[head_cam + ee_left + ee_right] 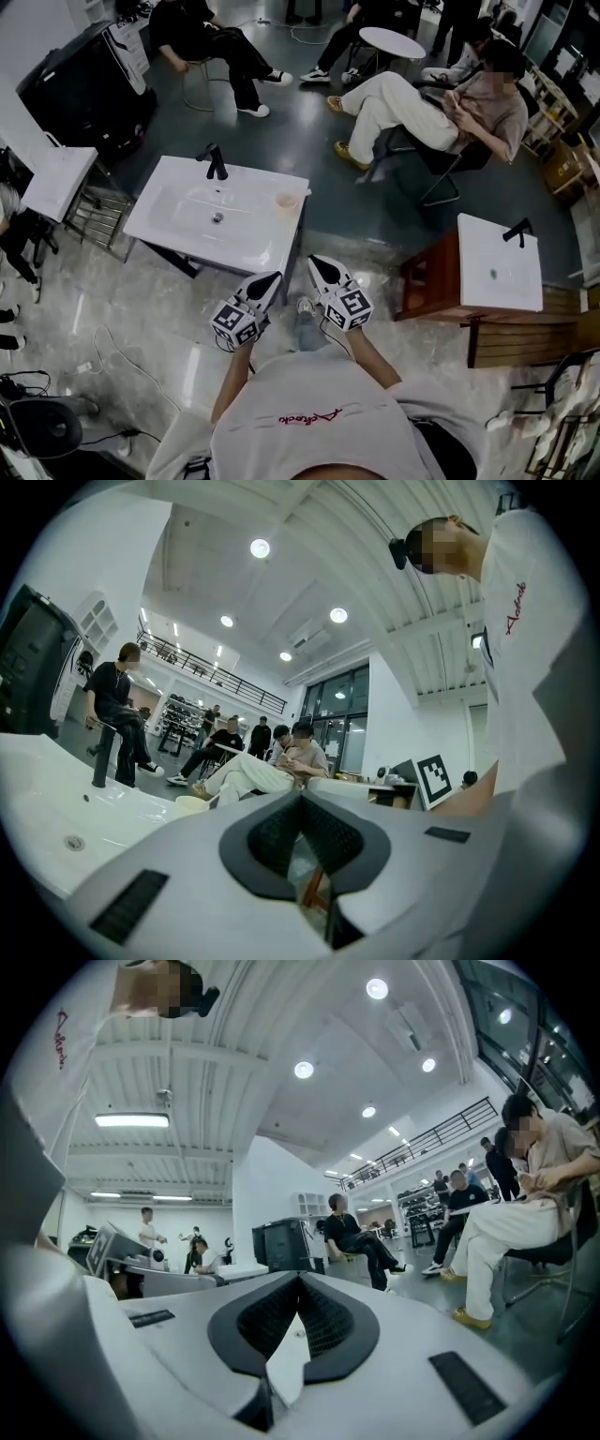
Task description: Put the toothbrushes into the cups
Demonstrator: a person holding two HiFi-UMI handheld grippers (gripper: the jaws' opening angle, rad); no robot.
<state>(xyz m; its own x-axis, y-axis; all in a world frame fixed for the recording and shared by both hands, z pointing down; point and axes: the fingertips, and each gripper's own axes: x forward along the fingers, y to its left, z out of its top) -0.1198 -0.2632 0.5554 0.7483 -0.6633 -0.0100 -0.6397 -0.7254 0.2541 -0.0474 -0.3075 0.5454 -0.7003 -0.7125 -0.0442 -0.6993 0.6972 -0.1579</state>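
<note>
Where the grey floor [309,141] opens out past the person's feet, several people sit on chairs well away from the work, taking no part in it. Nearer stands a white basin worktop [178,225], set at an angle to the person, and off to the right a second basin unit [497,262] on a wooden cabinet. A black tap [217,162] rises at the far edge of the nearer basin.

Both tools are held close to the chest, side by side and pointing towards the near corner of the worktop, which reads as a ready stance rather than a reach. The left tongs [273,278] have their tips pressed together with nothing between them, as the left gripper view [300,797] shows. The right tongs [317,263] are drawn together and empty in the same way [300,1279]. Keeping them closed and tucked in probably just keeps them out of harm until there is something to pick.

A single pale cup [286,202] stands upright near the right edge of the worktop, beside the bowl, where either tool could get at it. No toothbrushes can be found in any view, so the task looks not yet begun.
</note>
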